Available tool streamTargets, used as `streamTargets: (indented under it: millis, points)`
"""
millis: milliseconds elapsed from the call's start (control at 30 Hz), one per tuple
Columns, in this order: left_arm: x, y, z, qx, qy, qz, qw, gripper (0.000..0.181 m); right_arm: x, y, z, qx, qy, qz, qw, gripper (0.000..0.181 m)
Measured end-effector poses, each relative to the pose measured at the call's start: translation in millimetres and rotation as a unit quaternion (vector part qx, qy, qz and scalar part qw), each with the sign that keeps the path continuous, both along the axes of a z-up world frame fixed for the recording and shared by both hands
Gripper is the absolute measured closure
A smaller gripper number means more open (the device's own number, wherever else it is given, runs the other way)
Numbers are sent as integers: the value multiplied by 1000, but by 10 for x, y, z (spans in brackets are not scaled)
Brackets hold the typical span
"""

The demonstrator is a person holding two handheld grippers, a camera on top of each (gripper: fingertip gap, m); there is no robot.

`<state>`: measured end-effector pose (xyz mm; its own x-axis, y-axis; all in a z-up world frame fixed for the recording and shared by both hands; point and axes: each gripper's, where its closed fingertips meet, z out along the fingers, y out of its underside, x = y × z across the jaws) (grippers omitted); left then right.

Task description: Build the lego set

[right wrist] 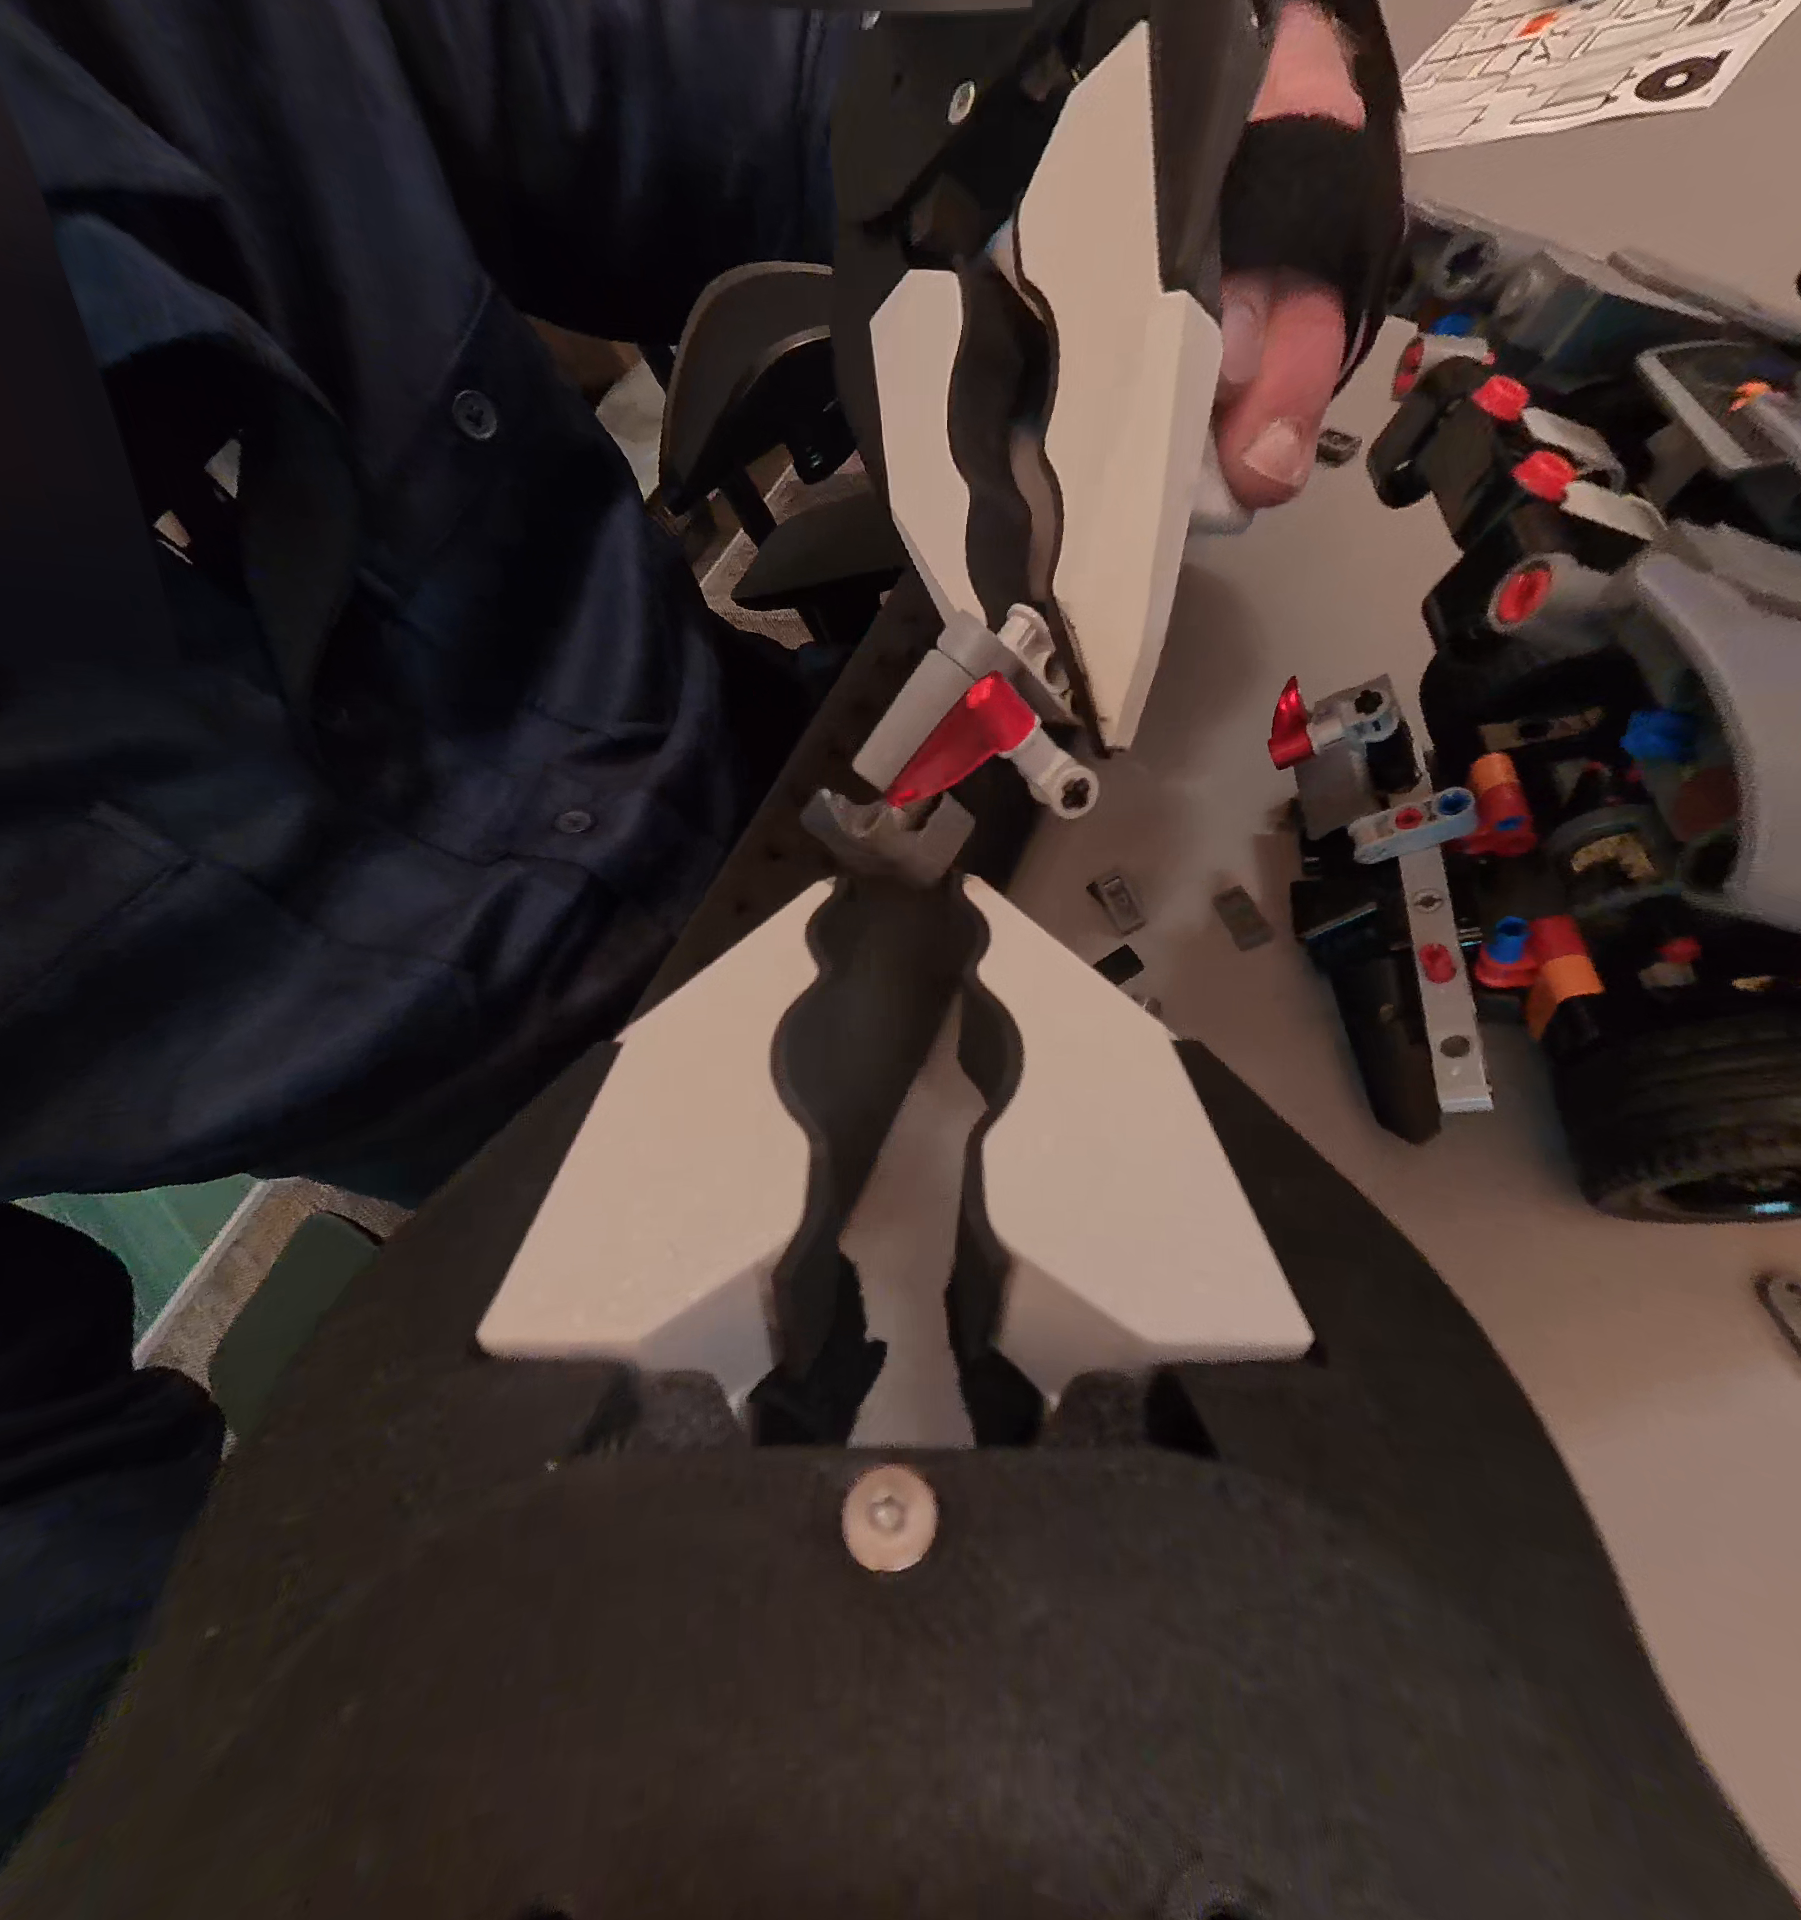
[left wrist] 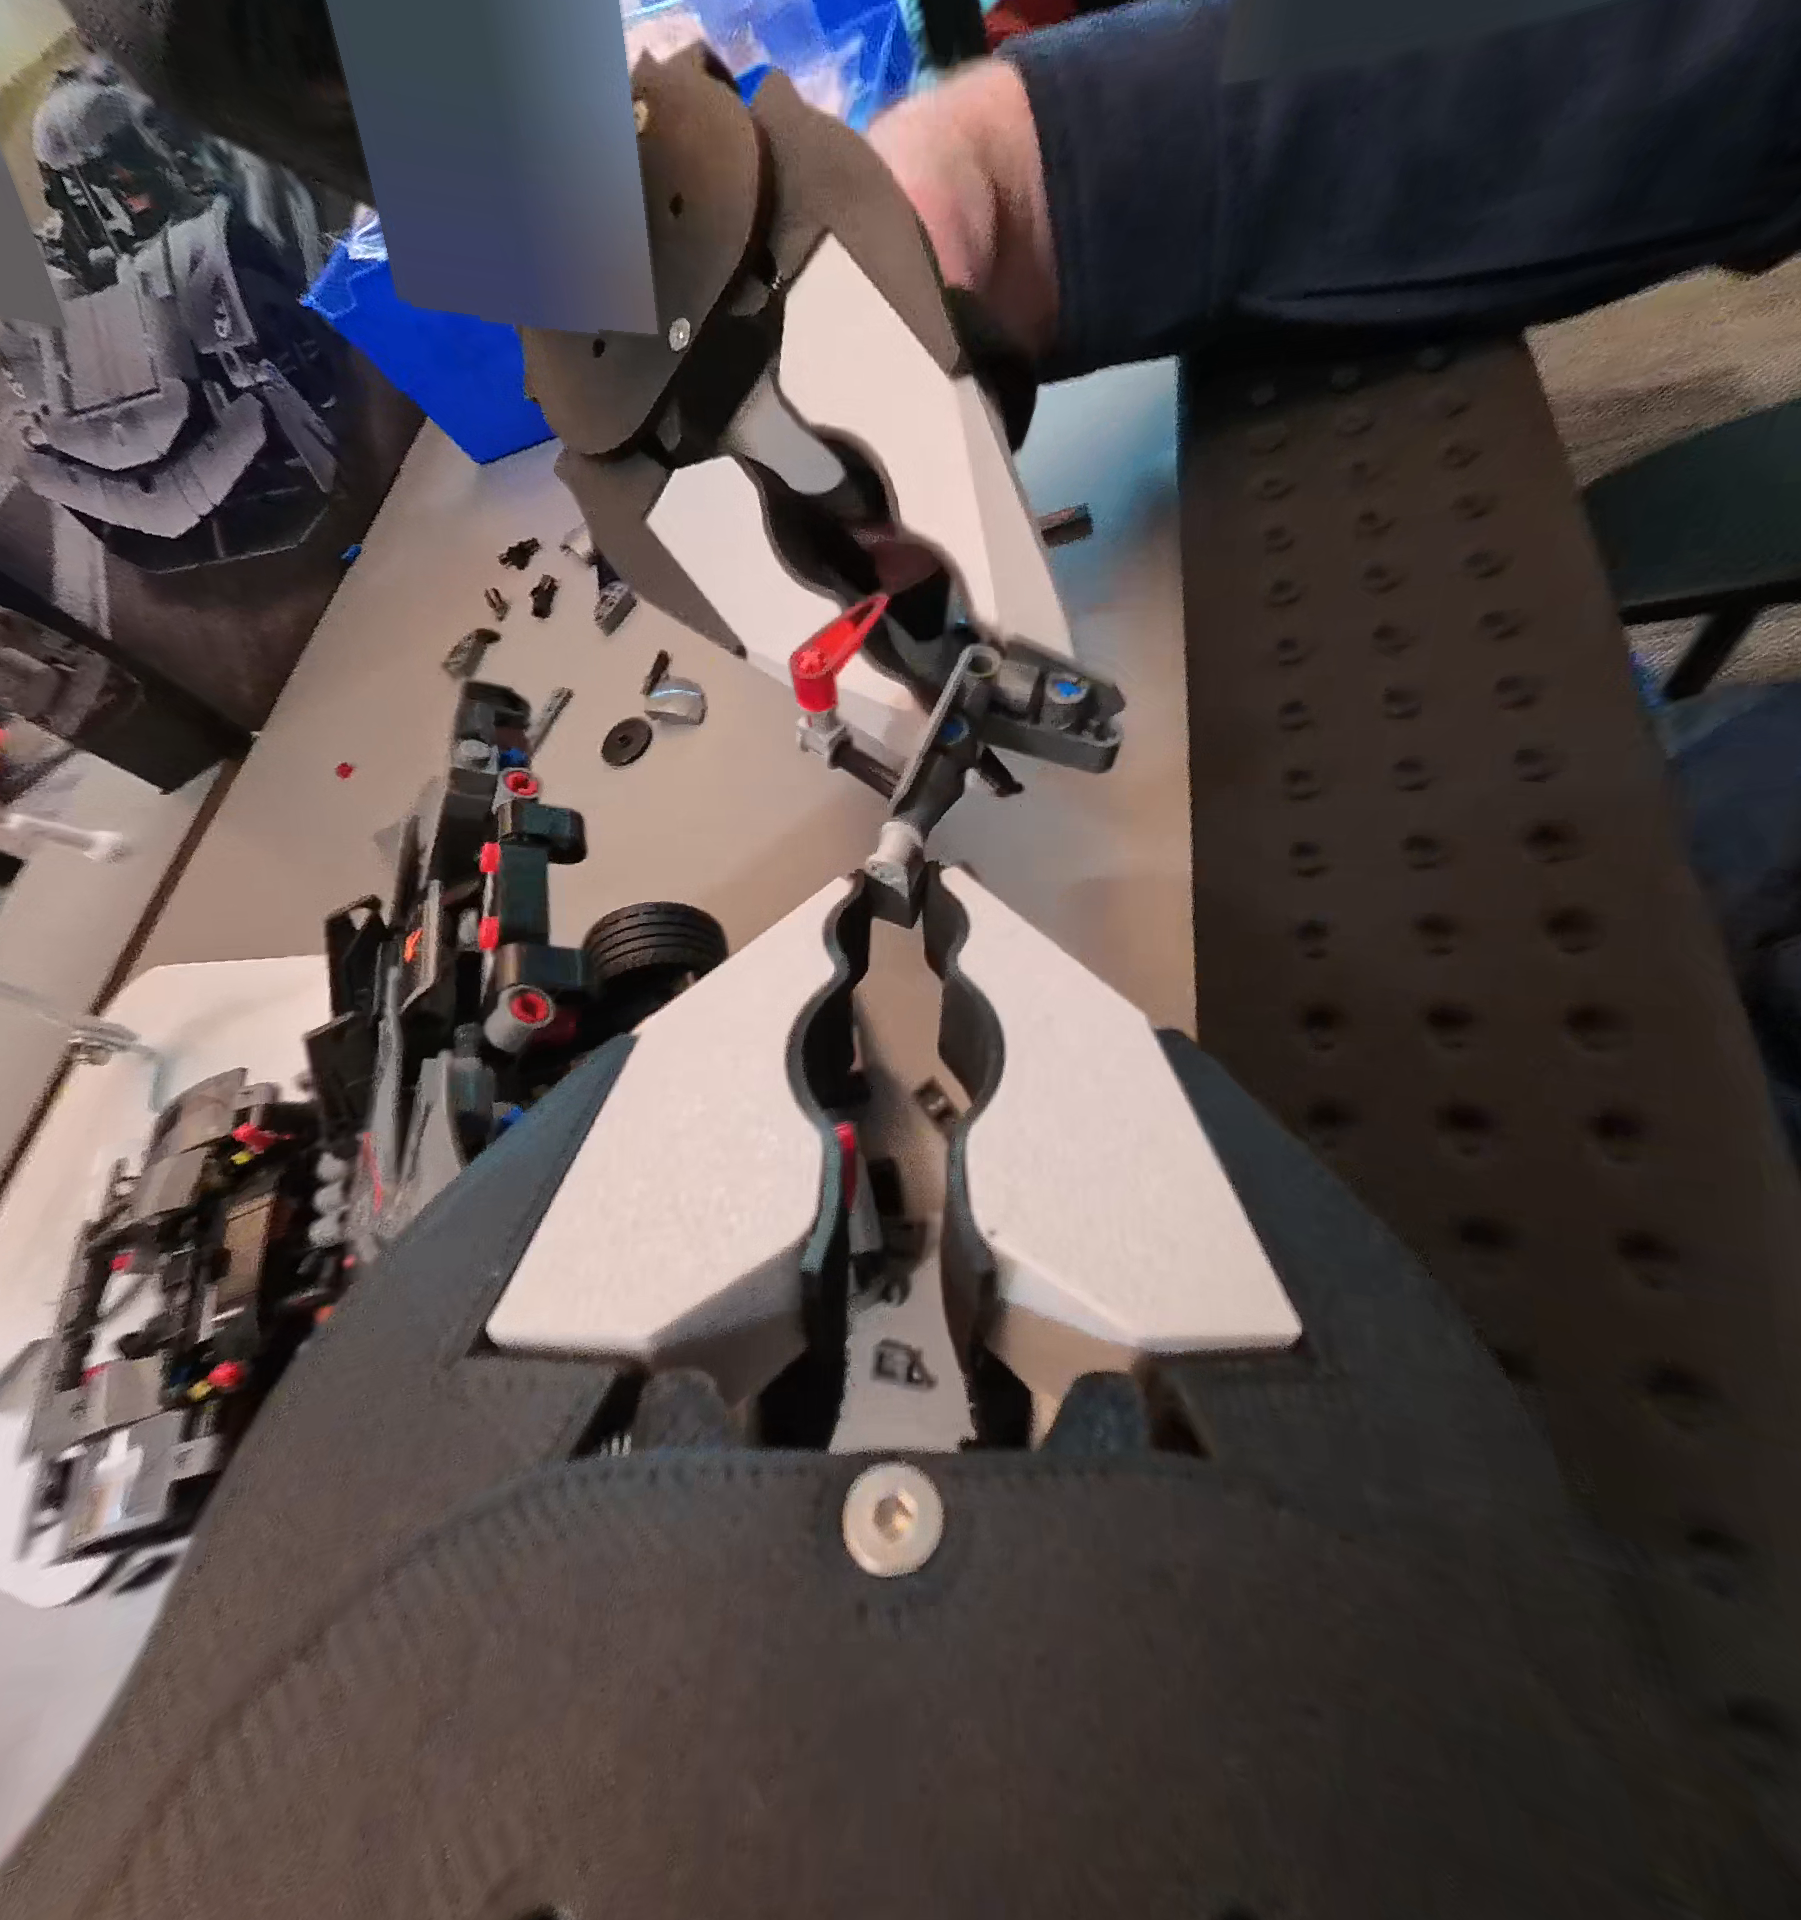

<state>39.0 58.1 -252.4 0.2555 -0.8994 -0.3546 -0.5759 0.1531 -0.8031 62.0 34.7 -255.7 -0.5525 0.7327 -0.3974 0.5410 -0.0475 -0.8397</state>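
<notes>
1. The small lego sub-assembly (left wrist: 963, 717) is held in the air between your two grippers, above the near edge of the grey table (left wrist: 730, 821), close to your dark-sleeved torso.
2. Your left gripper (left wrist: 891, 883) is pinching the sub-assembly's lower end: its white fingers (left wrist: 730, 1122) are drawn nearly together on a small grey connector at the tips.
3. Your right gripper (right wrist: 891, 883) meets the same sub-assembly from the opposite side. Its fingers are drawn close and a grey piece sits right at the tips; it appears gripped, though the contact is partly hidden.
4. In the right wrist view, the two grippers stand tip to tip with the sub-assembly (right wrist: 963, 743) bridging them.
5. The sub-assembly is a cluster of grey and black beams and pins with blue pins showing, a black axle running down to the grey connector, and a translucent red wedge-shaped piece (right wrist: 963, 732) projecting from it.
6. The partly built lego car (right wrist: 1644, 665) rests on the table to the side, grey and black with red, blue and orange pins and a black tyre (right wrist: 1706, 1122).
7. Loose small parts (left wrist: 584, 644) lie scattered on the table beyond the car.
8. An open instruction booklet (left wrist: 148, 1299) lies at the table's left; a printed sheet (right wrist: 1582, 62) lies at the far corner.
9. A dark product box (left wrist: 148, 416) stands behind the parts.
</notes>
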Motion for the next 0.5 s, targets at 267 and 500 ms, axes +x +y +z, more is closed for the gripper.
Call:
streamTargets:
  millis: [267,500]
  points:
    - [-80,140,-23,126,94,54,986,174,-41,49,-61,-2,-22,-22,1000,150]
    - [-139,237,-9,183,134,82,970,175,-140,169,-124,48,-20,-60,997,160]
